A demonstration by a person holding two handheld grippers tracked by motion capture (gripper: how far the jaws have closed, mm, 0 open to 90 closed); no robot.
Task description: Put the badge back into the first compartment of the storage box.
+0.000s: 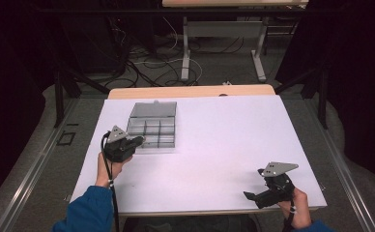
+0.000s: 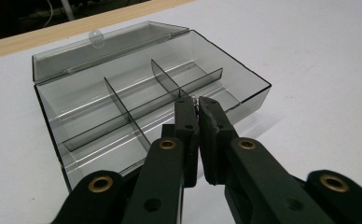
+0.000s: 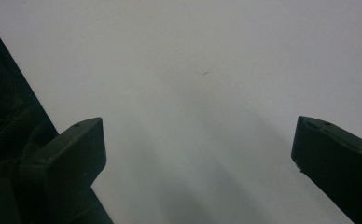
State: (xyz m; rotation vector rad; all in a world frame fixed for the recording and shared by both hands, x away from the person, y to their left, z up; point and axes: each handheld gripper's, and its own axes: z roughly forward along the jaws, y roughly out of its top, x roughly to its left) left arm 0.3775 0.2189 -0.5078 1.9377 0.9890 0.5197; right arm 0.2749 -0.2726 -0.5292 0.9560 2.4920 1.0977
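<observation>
A clear smoky plastic box [image 1: 151,126] with several divided compartments lies on the white table, its lid [image 2: 104,46] folded back. The compartments look empty. My left gripper [image 1: 139,140] hangs over the box's near left edge. Its tips [image 2: 197,100] are pressed together above a front compartment of the box [image 2: 244,93], and a tiny silvery piece [image 2: 196,98] shows pinched between them. Near the table's front right corner my right gripper [image 1: 247,195] points left. In the right gripper view its jaws [image 3: 198,140] stand wide apart with only bare white table between them.
The white table top [image 1: 224,135] has a wooden strip [image 1: 190,91] along its far edge. Beyond it are cables on the floor [image 1: 151,65] and the legs of another table [image 1: 185,48]. Dark curtains flank both sides.
</observation>
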